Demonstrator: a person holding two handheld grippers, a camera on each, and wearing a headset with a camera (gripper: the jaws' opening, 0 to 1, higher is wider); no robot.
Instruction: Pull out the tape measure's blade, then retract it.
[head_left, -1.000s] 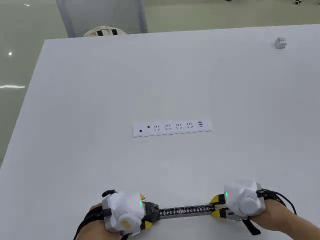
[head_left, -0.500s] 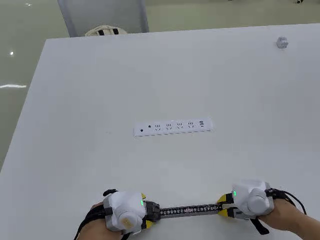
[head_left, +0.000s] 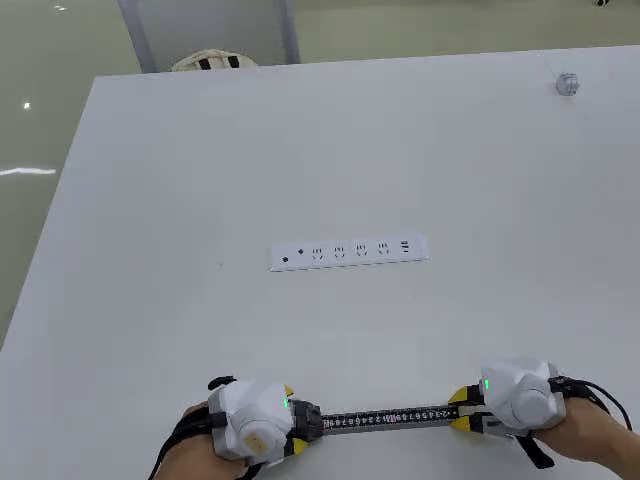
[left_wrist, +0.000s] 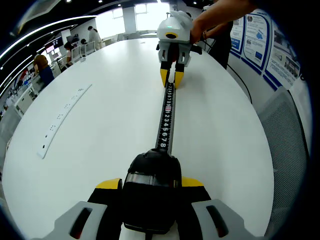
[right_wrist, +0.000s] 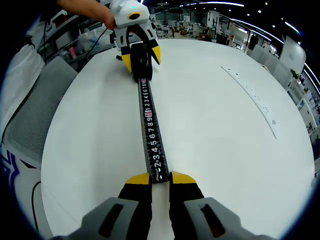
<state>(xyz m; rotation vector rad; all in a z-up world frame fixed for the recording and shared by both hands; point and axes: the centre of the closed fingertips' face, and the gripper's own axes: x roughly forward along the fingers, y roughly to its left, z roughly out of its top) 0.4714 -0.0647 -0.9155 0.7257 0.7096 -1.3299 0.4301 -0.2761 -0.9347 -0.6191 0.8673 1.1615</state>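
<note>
Joining tape measure in left gripper to right gripper: extended blade

The broad white desk in front of me takes up most of the head view. A long white power strip lies flat at mid-frame. A small pale grey object, too small to identify, sits at upper right. Along the bottom edge, my black tape measure has its numbered blade stretched low across the top.
</note>
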